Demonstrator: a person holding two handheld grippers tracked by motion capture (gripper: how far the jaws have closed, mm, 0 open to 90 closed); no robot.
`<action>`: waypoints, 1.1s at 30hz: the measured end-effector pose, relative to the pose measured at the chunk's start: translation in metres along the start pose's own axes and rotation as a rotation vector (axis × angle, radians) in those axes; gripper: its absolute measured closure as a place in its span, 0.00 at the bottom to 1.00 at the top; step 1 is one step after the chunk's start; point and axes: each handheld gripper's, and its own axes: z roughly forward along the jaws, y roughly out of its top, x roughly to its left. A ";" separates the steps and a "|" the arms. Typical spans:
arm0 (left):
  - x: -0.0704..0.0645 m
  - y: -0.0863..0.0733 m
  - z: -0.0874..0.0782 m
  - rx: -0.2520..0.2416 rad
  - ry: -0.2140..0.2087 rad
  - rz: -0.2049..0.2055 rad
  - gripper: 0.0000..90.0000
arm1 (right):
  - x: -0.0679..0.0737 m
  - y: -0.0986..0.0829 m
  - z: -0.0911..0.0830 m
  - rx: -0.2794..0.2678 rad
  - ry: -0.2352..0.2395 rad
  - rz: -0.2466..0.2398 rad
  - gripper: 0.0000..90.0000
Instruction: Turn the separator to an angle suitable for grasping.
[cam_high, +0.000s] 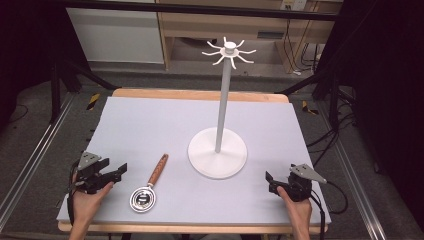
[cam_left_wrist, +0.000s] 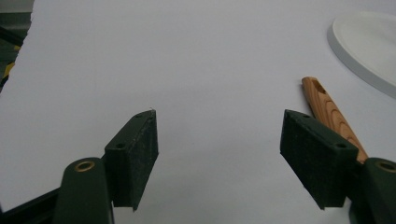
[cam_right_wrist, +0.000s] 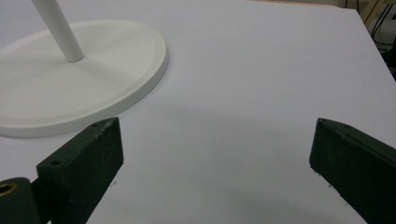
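Observation:
A small metal strainer with a wooden handle (cam_high: 152, 180) lies flat on the grey mat, its bowl nearest the front edge. Its handle (cam_left_wrist: 332, 112) runs behind one jaw in the left gripper view. A white stand (cam_high: 218, 150) with a tall pole and hooked arms at the top rests on a round base (cam_right_wrist: 70, 88) at mid-table. My left gripper (cam_high: 120, 171) rests at the front left, open, a short way left of the strainer. My right gripper (cam_high: 270, 181) sits at the front right, open, just right of the stand's base. Both gripper views show nothing between the jaws.
The grey mat (cam_high: 150, 120) covers a wooden table whose edge shows at the back and front. Dark frame legs and cables stand on the floor to both sides. Wooden furniture stands behind the table.

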 end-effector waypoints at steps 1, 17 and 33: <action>0.000 0.000 0.000 0.000 0.000 0.000 0.31 | 0.000 0.000 0.000 0.000 0.000 0.000 0.04; -0.024 0.012 -0.007 0.030 -0.084 0.065 0.37 | -0.001 0.002 -0.006 0.000 0.017 -0.002 0.05; -0.050 0.022 -0.002 0.063 -0.118 0.136 0.41 | 0.002 0.004 -0.004 0.020 0.018 -0.006 0.06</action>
